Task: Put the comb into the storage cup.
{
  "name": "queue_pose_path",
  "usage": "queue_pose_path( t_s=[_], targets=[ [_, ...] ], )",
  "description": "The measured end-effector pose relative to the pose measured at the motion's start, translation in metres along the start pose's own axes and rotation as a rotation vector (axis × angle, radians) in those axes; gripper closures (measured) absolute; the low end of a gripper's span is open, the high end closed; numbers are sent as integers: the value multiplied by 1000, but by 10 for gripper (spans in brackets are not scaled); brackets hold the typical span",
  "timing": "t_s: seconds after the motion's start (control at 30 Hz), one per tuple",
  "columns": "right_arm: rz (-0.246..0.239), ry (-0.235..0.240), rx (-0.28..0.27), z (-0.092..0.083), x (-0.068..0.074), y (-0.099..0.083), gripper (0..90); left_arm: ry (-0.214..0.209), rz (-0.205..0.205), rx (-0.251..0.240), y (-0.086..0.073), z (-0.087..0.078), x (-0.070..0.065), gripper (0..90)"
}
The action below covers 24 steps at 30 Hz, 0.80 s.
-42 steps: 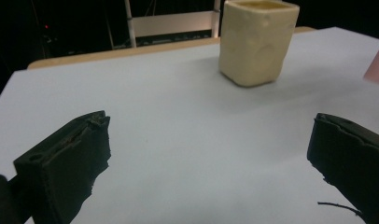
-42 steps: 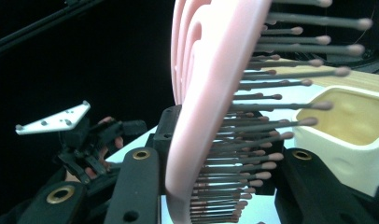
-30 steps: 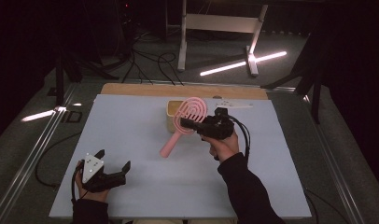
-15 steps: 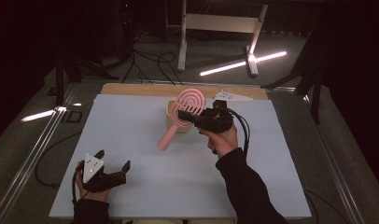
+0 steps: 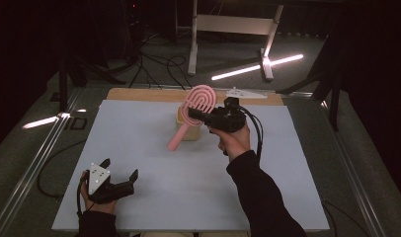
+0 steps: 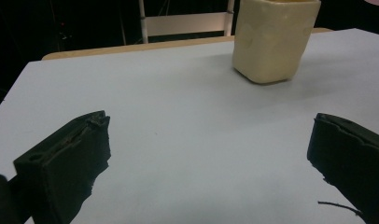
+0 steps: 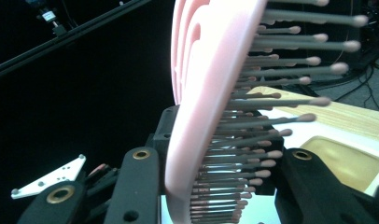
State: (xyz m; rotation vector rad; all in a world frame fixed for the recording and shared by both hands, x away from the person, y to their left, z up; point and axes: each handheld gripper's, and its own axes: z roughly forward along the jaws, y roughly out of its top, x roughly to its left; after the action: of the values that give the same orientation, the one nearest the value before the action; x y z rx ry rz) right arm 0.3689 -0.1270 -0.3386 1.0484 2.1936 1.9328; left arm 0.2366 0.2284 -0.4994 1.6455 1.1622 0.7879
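Nearest the person, the left gripper rests low on the pale grey table at its near left corner. Its jaws stand wide apart with nothing between them, and bare table surface fills the gap in the left gripper view. It has no part in the work at this moment.

Farther out, past the middle of the table, the right gripper is clamped on the head of a pink plastic hairbrush with looped slots and grey bristles. In the right gripper view the brush head stands between the two jaws, bristles pointing to one side. The brush is lifted clear of the table and tilted, its head up and its handle slanting down toward the near left.

Just behind and under the brush sits a cream-yellow squarish plastic cup, upright and open at the top. The handle end hangs in front of the cup, not inside it.

By my reading, the pick-up is done and the carry is nearly done. What seems left is to swing the handle over the cup's mouth, lower it in, and release. Whether the handle already touches the cup's wall cannot be told.
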Motion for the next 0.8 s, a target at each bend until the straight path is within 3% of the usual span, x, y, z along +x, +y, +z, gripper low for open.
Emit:
queue_pose_path(
  t_s=[0.8],
  targets=[
    [-28, -56, -18, 11, -8, 23, 630, -1, 5, 6, -1, 1, -2, 0]
  ],
)
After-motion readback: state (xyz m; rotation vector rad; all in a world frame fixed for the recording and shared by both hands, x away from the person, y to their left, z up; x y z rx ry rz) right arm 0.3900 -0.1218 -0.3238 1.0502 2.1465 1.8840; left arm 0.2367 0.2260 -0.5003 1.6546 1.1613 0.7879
